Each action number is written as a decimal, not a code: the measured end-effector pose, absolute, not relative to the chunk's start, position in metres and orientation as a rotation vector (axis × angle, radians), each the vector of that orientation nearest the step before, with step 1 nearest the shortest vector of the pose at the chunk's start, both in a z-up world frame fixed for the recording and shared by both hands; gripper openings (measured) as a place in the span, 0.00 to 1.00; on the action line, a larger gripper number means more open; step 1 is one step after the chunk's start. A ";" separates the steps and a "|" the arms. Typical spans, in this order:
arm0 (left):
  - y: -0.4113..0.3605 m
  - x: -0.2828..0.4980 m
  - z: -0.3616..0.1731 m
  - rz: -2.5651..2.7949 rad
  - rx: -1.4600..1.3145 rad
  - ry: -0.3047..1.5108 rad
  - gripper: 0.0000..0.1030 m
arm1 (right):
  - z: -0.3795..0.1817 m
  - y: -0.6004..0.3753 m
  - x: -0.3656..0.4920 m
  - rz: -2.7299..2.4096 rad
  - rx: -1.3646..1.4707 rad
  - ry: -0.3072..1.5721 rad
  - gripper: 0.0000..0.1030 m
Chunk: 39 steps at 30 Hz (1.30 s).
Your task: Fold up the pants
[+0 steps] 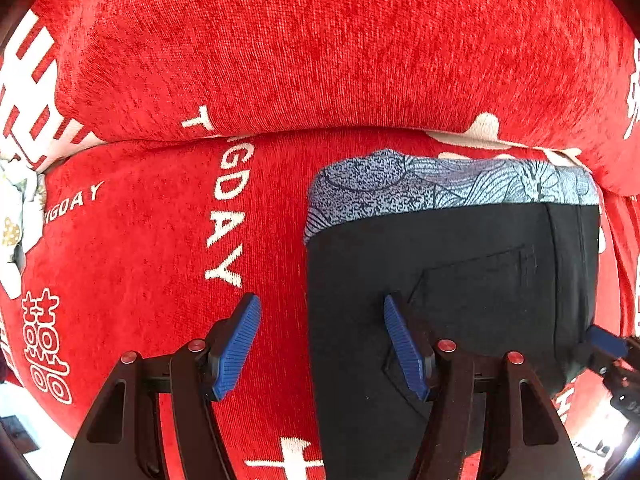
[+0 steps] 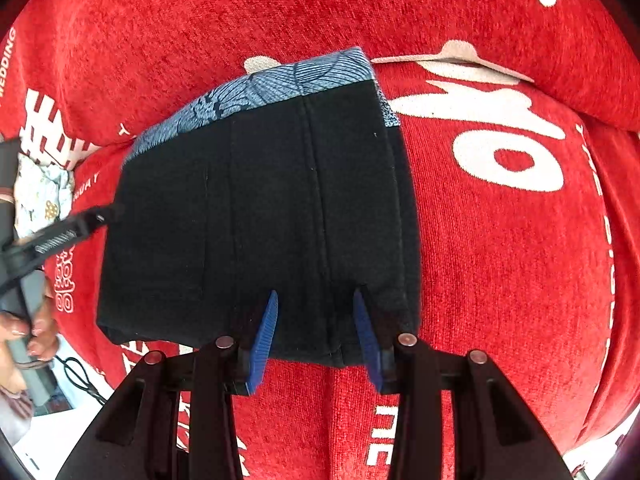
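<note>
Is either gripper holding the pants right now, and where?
No. The left gripper and right gripper are both open over the folded black pants; nothing is held.

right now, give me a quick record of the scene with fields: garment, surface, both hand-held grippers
garment: black pants folded into a compact block, blue patterned lining showing along the far edge
surface: red sofa cover with white lettering
left hand-held gripper: open, straddling the pants' left edge
right hand-held gripper: open over the near edge
fold status: looks nearly finished
</note>
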State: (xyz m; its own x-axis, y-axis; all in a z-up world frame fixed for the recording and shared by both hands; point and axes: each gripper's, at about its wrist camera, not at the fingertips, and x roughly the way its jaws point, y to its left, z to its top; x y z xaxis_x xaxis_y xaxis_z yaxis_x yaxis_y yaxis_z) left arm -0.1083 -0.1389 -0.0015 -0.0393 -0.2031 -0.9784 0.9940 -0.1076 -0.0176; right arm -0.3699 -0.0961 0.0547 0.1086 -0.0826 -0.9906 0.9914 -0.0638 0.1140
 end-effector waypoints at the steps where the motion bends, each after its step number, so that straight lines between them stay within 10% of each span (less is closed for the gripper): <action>1: -0.136 -0.109 0.000 -1.406 1.117 1.009 0.64 | 0.055 -0.096 -0.371 -1.215 1.258 1.029 0.42; 14: -0.134 -0.109 0.004 -1.373 1.123 1.010 0.75 | 0.057 -0.094 -0.373 -1.207 1.258 1.015 0.49; 23: -0.138 -0.100 -0.001 -1.307 1.134 1.033 0.99 | 0.057 -0.100 -0.370 -1.180 1.268 1.005 0.59; 39: -0.143 -0.084 -0.007 -1.345 1.086 1.162 0.99 | 0.064 -0.110 -0.410 -1.248 1.331 0.942 0.82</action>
State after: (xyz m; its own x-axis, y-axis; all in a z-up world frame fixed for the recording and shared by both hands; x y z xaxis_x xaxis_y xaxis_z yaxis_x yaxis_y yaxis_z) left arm -0.0844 -0.1427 -0.0072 -0.0850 -0.1290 -0.9880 0.9963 -0.0262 -0.0823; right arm -0.4098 -0.1095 0.0645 0.1511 -0.1026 -0.9832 0.9737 -0.1559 0.1659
